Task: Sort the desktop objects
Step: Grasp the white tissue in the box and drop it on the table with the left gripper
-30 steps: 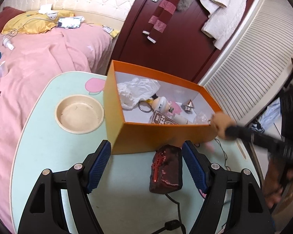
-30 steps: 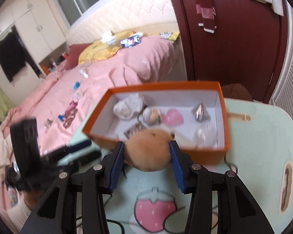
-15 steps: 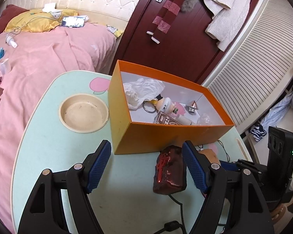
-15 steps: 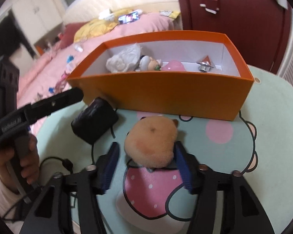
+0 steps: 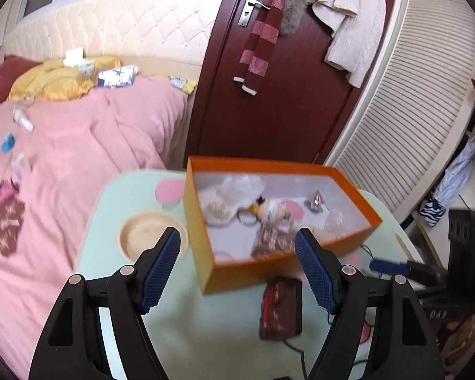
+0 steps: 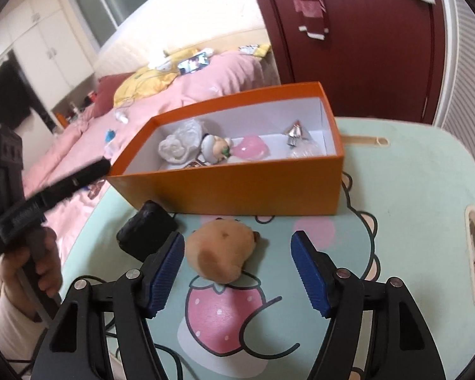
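A tan plush toy lies on the mint table in front of the orange box. My right gripper straddles it; its jaws are opening and the pads stand clear of the plush. A dark pouch on a cable sits left of the plush and shows dark red in the left wrist view. My left gripper hangs open and empty above the near wall of the orange box. Inside the box are a white bag, a small doll and a silver cone.
A cream bowl rests on the table left of the box. A pink bed borders the table's left side, with a dark red door behind. A hand holds the left gripper's handle at the left of the right wrist view.
The right gripper brought the plush down from beside the box onto the table and let go, its jaws spreading. The left gripper rose, so it now looks down into the box.
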